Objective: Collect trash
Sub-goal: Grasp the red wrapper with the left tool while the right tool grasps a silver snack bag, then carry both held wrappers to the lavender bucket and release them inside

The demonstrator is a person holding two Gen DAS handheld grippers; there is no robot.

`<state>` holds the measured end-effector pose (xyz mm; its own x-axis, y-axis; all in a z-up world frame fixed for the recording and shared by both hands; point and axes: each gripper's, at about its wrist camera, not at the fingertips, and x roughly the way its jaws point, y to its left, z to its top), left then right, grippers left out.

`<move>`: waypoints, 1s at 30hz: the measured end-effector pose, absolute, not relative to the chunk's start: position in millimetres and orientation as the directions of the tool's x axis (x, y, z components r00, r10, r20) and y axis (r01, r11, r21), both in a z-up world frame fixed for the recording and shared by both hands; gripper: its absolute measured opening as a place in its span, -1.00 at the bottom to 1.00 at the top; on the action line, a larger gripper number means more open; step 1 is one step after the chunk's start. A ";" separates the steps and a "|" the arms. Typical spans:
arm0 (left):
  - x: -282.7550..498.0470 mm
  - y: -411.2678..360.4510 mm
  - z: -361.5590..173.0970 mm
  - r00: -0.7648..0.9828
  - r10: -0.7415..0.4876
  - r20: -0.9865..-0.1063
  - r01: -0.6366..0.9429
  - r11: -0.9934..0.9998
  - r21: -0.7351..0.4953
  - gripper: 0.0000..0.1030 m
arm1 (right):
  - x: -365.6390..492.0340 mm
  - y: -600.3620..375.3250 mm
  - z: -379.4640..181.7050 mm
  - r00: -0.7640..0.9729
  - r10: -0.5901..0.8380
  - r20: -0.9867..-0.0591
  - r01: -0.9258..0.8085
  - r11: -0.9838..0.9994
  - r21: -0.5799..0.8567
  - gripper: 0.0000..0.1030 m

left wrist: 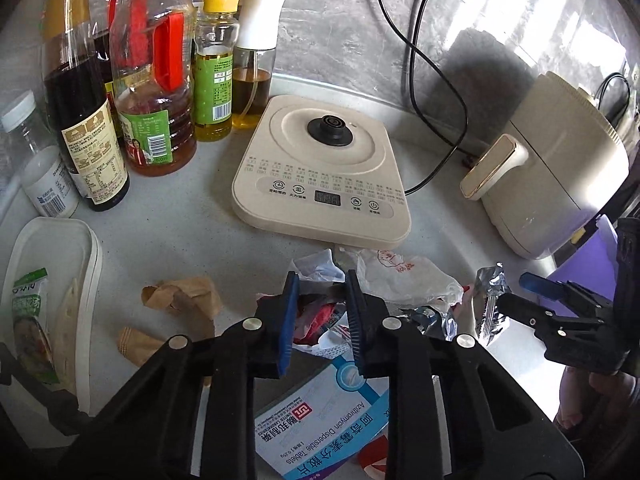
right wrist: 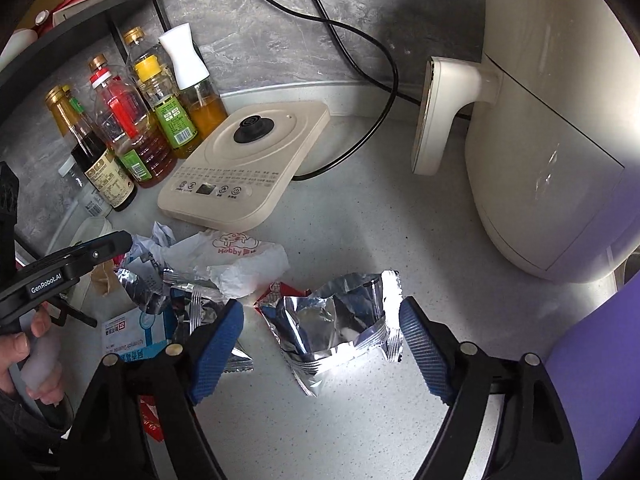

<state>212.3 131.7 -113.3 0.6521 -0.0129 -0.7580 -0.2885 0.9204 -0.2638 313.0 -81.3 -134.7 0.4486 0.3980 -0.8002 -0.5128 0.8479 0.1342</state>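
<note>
trash lies heaped on a pale speckled surface in front of a beige kettle base with a black knob at its middle. the left tongs point down into the heap with their blue pads drawn close together around a crumpled red wrapper; whether the pads already press on it cannot be told. under them lies a blue and white medicine box, partly hidden by the black arms. just beyond sits a white paper wrapper with red print, and to the left lie brown paper scraps and a white tray holding a green packet. the right tongs stand wide apart, one blue pad on each side of an open silver foil bag, neither pad touching it; the bag rests on the surface with its torn mouth upward. a second crumpled foil piece lies further left among the papers. a hand grips the handle of the left tool at the edge of the right view. behind the heap stand bottles of oil and sauce, black cords run along the grey wall, and a cream air fryer with its handle facing left stands at the right. something purple fills the lower right corner.
</note>
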 end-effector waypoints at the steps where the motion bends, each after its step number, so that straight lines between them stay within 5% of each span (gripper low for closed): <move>1: 209.6 132.3 -111.6 0.656 -0.007 -0.755 -0.295 0.918 -0.265 -0.60 | 312.5 -81.8 -134.6 0.445 0.399 -0.802 -0.515 0.846 0.135 0.24; 5: 199.6 131.8 -100.6 0.684 -0.004 -0.730 -0.289 0.917 -0.275 -0.64 | 310.7 -82.5 -133.6 0.436 0.393 -0.809 -0.521 0.844 0.129 -0.53; 8: 195.4 129.5 -90.7 0.699 -0.007 -0.715 -0.277 0.919 -0.280 -0.66 | 308.6 -86.2 -129.6 0.440 0.400 -0.804 -0.519 0.844 0.136 -0.81; 11: 193.1 125.8 -77.6 0.723 -0.006 -0.691 -0.260 0.924 -0.279 -0.66 | 306.0 -91.4 -120.4 0.461 0.415 -0.784 -0.518 0.844 0.142 -0.95; 19: 187.8 109.3 -40.4 0.779 -0.002 -0.627 -0.216 0.938 -0.272 -0.66 | 296.1 -108.8 -84.2 0.508 0.470 -0.722 -0.525 0.833 0.174 -0.98; 22: 185.0 105.6 -33.1 0.787 0.002 -0.617 -0.212 0.940 -0.267 -0.66 | 296.5 -109.0 -85.8 0.523 0.437 -0.732 -0.510 0.848 0.142 -0.78; 23: 184.0 104.0 -31.5 0.787 0.006 -0.617 -0.213 0.941 -0.263 -0.66 | 299.9 -107.9 -91.3 0.500 0.432 -0.750 -0.510 0.847 0.148 -0.07; 25: 181.1 102.9 -30.3 0.787 0.014 -0.617 -0.218 0.942 -0.257 -0.66 | 302.5 -107.5 -101.2 0.488 0.443 -0.752 -0.508 0.845 0.167 0.70; 30: 169.5 103.7 -32.2 0.780 0.031 -0.625 -0.250 0.931 -0.266 -0.66 | 311.3 -91.9 -131.7 0.501 0.353 -0.790 -0.517 0.854 0.054 0.47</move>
